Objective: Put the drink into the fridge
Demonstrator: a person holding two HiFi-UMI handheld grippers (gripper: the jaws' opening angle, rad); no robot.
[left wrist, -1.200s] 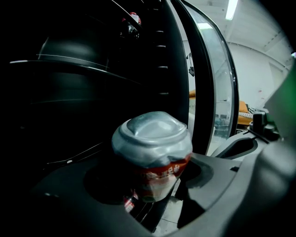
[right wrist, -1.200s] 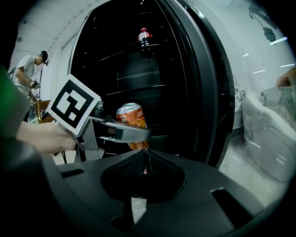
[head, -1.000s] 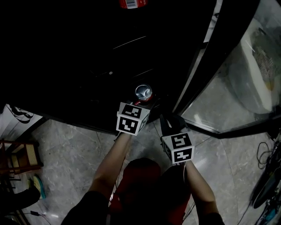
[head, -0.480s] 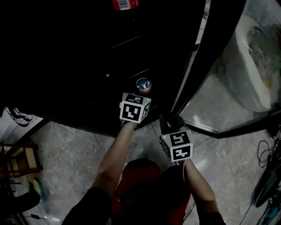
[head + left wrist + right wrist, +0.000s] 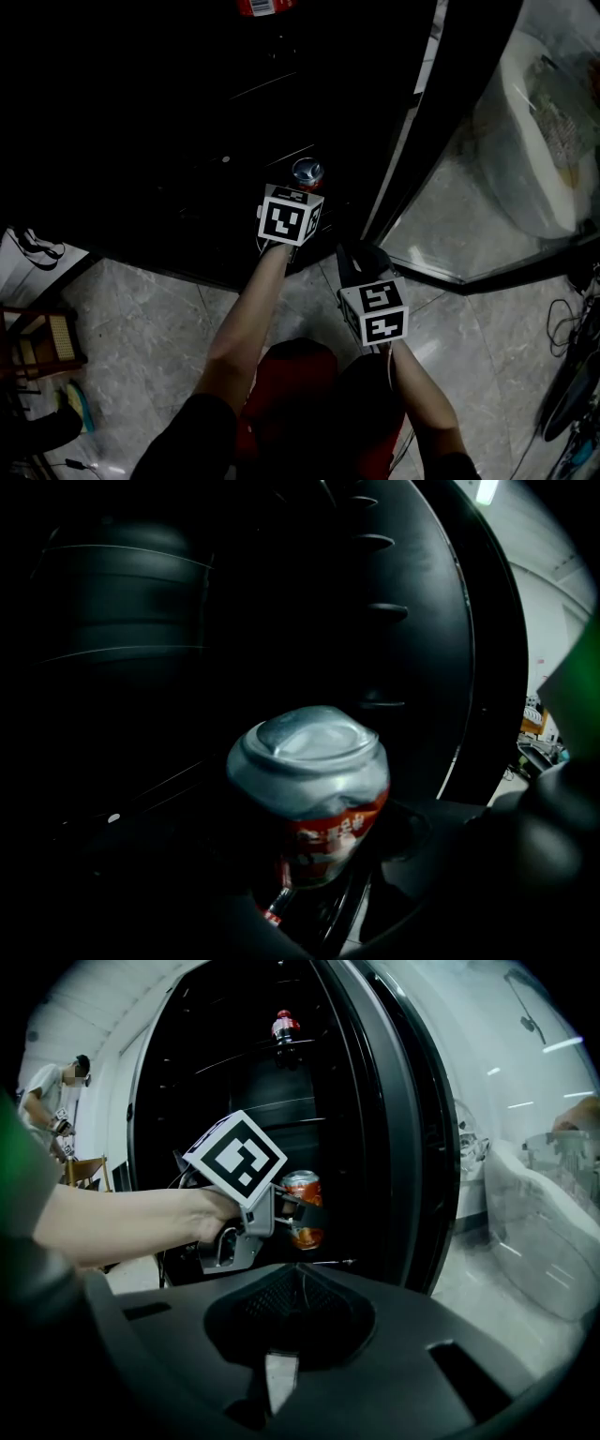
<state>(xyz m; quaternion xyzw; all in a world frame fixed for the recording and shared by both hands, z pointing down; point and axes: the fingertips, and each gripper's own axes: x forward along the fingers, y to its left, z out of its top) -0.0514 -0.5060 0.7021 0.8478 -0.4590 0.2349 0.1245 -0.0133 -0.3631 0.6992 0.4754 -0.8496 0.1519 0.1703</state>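
Observation:
A dented red and silver drink can (image 5: pixel 309 794) sits upright between my left gripper's dark jaws, which are shut on it. In the head view the can (image 5: pixel 307 173) shows just ahead of the left gripper (image 5: pixel 302 193), inside the dark open fridge (image 5: pixel 187 112). From the right gripper view, the left gripper (image 5: pixel 284 1206) holds the can (image 5: pixel 302 1194) at a lower shelf's height. My right gripper (image 5: pixel 362 261) hangs back near the fridge's front edge, holding nothing I can see. Its jaws are too dark to judge.
A red-capped bottle (image 5: pixel 284 1026) stands on an upper fridge shelf. The open fridge door (image 5: pixel 441 112) stands to the right, with a white plastic-covered object (image 5: pixel 534 131) beyond it. A wooden chair (image 5: pixel 42 342) is at the left. A person (image 5: pixel 42 1091) stands far left.
My left gripper has carried the can forward, deeper into the fridge. The right gripper has hardly moved.

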